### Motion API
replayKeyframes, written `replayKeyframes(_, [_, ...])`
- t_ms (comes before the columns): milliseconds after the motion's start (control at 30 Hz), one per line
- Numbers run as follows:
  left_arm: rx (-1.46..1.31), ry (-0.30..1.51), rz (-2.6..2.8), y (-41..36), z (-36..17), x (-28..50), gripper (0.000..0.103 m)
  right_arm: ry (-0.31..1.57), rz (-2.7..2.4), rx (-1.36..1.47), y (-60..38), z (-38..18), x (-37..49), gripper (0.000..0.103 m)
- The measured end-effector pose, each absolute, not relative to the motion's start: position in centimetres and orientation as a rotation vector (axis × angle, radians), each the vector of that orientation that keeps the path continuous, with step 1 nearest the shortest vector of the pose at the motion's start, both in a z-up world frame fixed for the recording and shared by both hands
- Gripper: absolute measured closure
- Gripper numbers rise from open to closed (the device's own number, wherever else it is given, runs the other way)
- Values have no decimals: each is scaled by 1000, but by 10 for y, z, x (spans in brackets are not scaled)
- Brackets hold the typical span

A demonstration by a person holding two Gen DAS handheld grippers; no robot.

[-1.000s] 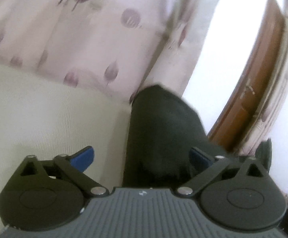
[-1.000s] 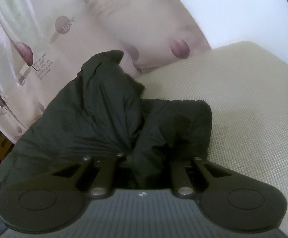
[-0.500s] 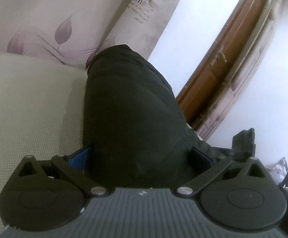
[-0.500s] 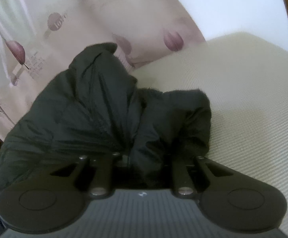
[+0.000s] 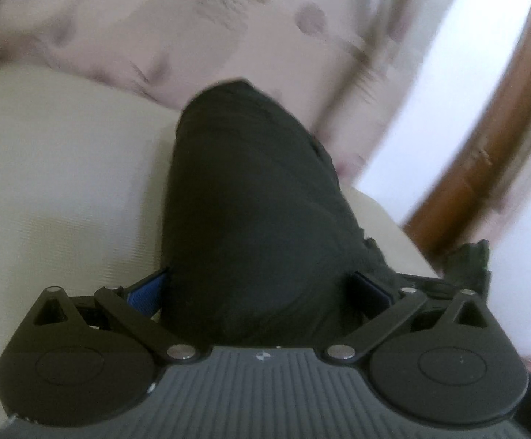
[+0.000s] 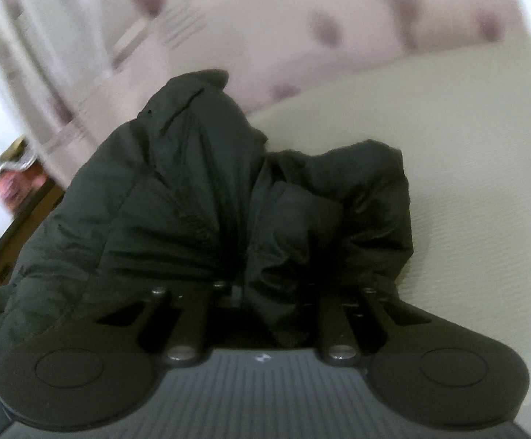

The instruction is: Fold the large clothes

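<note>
Bunching in dark puffy folds, the black jacket (image 6: 199,197) is clamped by both grippers

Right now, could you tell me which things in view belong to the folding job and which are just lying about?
Job:
- dark jacket
- left gripper, wide around a thick bundle of it
- right gripper, shut on a bunch of it
- cream bed

Lying about:
- patterned curtain
- wooden door frame
</note>
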State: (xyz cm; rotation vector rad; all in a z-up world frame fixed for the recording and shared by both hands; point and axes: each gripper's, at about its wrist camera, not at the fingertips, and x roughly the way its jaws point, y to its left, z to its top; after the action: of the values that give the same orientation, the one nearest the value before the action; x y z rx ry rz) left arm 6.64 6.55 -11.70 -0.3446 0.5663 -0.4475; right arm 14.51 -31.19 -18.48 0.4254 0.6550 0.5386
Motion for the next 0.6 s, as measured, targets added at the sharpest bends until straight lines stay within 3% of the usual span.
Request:
replayKeyframes(233, [-228, 406, -491, 45, -78, 25, 3, 597, 567, 369, -309, -143, 146, 89])
replayKeyframes(433, [-273, 444, -642, -10, -92, 35, 2, 513, 564, 373, -321, -112, 161, 91])
replayKeyframes(533, [-228, 438, -670, -36, -107, 38, 2, 482, 547, 392, -326, -120, 183, 91])
replayKeyframes(600, [-184, 445, -681, -48, -116, 39, 2, 573, 541, 458, -331, -150, 201, 91])
